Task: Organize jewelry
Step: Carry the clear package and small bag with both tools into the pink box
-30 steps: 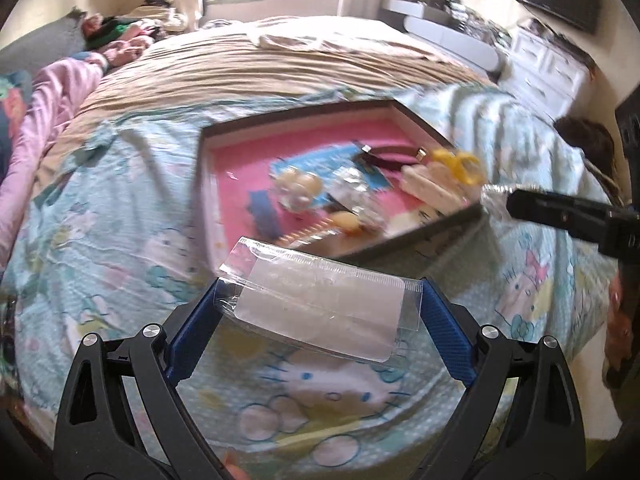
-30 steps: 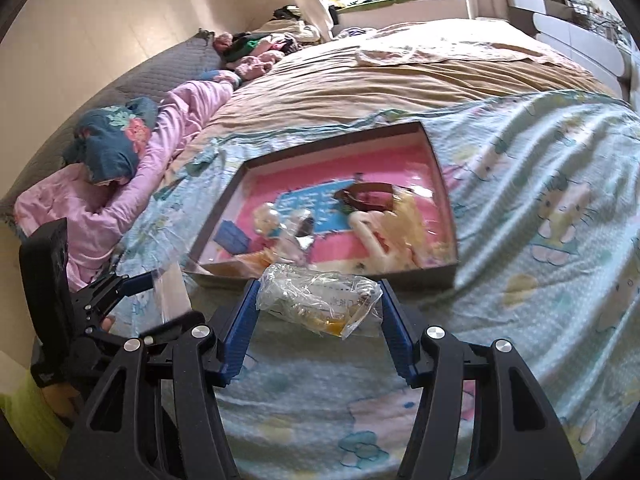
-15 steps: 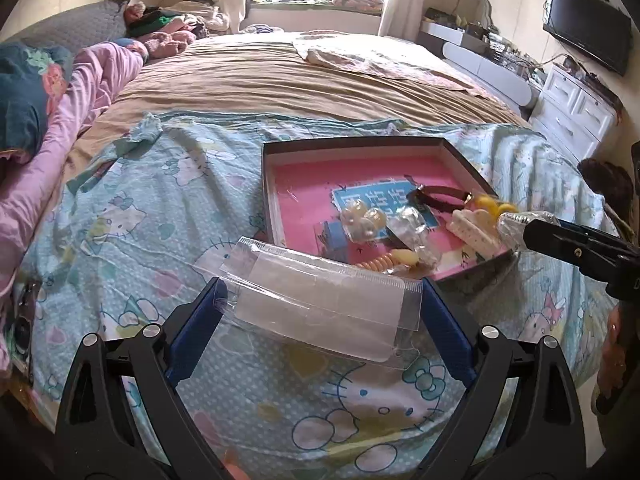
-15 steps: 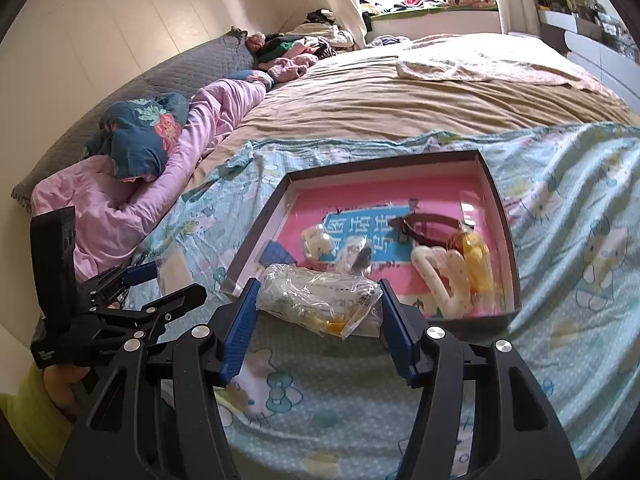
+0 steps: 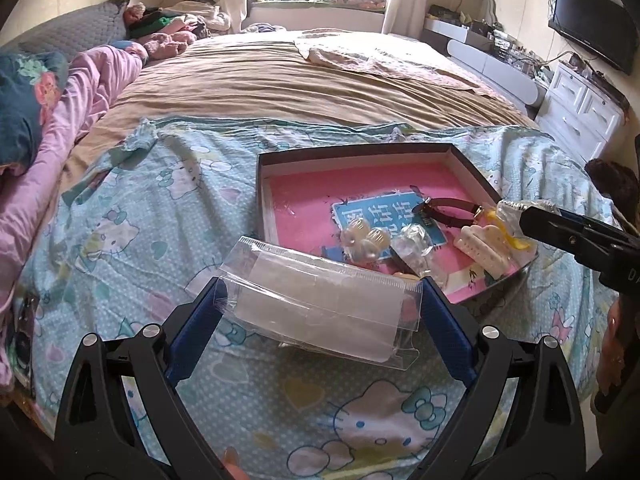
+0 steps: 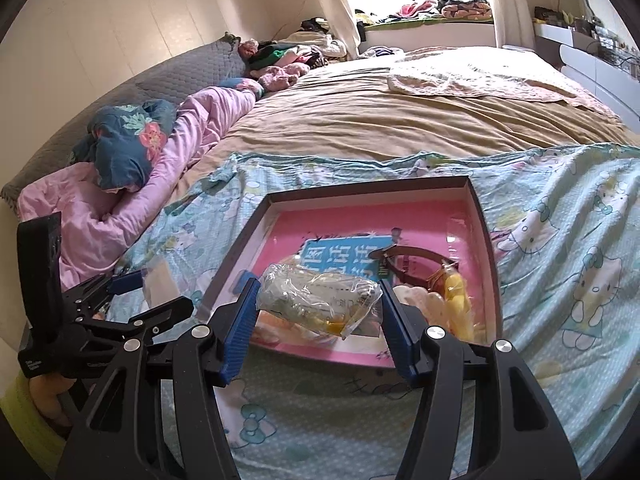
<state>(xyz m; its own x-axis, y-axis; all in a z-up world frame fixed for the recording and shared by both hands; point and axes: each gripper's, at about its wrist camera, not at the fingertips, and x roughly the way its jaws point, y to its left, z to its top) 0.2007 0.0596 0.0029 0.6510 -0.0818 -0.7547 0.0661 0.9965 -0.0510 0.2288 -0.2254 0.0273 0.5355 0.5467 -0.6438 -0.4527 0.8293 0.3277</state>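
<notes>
My left gripper [image 5: 320, 304] is shut on a clear plastic case [image 5: 320, 300], held above the bedspread in front of a shallow box with a pink floor [image 5: 312, 196]. My right gripper [image 6: 318, 300] is shut on a crumpled clear bag with yellow jewelry [image 6: 320, 300], held over the box's near edge [image 6: 320, 350]. The box holds a brown watch [image 5: 450, 212], a white hair clip [image 5: 482, 246], a yellow piece [image 6: 456, 298], clear bagged beads [image 5: 366, 240] and a blue card [image 5: 380, 216]. The right gripper also shows in the left wrist view [image 5: 520, 216], the left gripper in the right wrist view [image 6: 156, 284].
The box lies on a light blue cartoon-print sheet [image 5: 140, 220] over a tan bedspread [image 5: 300, 80]. Pink bedding and a floral pillow [image 6: 124, 148] lie at the left. A white dresser [image 5: 580, 112] and a wall TV [image 5: 592, 20] stand at the right.
Both grippers have pulled back and risen, so the box looks farther and more of the bed shows. Each keeps hold of its item.
</notes>
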